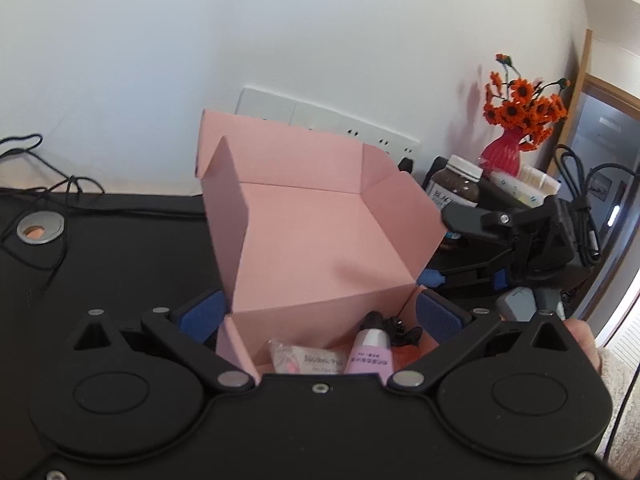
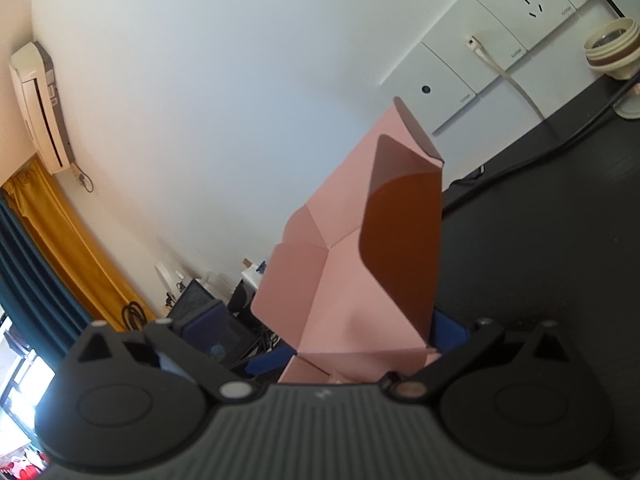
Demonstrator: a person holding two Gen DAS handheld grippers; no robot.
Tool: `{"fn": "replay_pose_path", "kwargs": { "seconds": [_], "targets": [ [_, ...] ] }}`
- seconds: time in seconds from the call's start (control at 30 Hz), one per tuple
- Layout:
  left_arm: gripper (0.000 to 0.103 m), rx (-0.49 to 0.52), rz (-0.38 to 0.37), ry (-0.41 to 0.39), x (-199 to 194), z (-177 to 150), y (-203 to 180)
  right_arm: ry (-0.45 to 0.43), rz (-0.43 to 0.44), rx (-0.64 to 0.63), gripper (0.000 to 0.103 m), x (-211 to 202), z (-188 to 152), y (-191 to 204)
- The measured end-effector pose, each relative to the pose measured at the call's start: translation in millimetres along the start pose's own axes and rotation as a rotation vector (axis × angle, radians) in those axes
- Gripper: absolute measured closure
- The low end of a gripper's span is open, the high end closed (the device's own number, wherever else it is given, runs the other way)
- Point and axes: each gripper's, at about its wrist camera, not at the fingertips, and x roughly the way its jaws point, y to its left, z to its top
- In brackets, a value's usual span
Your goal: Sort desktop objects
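here the pink box (image 1: 320, 240) stood open on the black desk (image 1: 100, 248), its lid raised toward the far wall, and the left gripper (image 1: 320, 312) sat right at its near edge with fingers spread wide, one blue pad either side of the near wall, clamped on nothing. inside, at the near end of the box, lay a pink tube (image 1: 370, 350) with its dark cap pointing far, its long axis running near to far, a small wrapped packet (image 1: 306, 360) just left of it, and something dark and tangled just right that i could not make out. so some things already lay in the box; whether more were due to go in, or the lid was about to come down, the views did not settle.

the right gripper (image 1: 492, 248) showed in the left view at the box's right side, low by the right flap. in its own view its fingers stood apart with the box's flap (image 2: 400, 240) rising between them; whether a pad touched the card i could not tell. of the two, the left was nearer the contents, the right nearer the flap.

further right stood a brown bottle (image 1: 456, 188), a red vase (image 1: 502, 152) of orange flowers, and coiled cables. a wall with sockets (image 2: 520, 8) ran behind the desk; a curtain and an air conditioner showed off to the left.
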Motion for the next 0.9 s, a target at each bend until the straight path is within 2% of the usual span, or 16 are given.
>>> {"fn": "replay_pose_path", "kwargs": {
  "seconds": [0.2, 0.63, 0.77, 0.9],
  "targets": [
    [0.000, 0.085, 0.024, 0.022, -2, -5, -12, -0.001, -0.020, -0.072, 0.001, 0, -1, 9],
    [0.000, 0.276, 0.080, 0.041, -33, -46, -56, -0.008, 0.002, -0.053, 0.001, -5, -2, 6],
    [0.000, 0.251, 0.036, 0.058, -34, -57, -66, -0.009, 0.003, -0.044, 0.001, -6, -3, 3],
    [0.000, 0.246, 0.027, 0.039, -37, -65, -72, -0.009, 0.001, -0.041, 0.001, -6, -4, 1]
  ]
}}
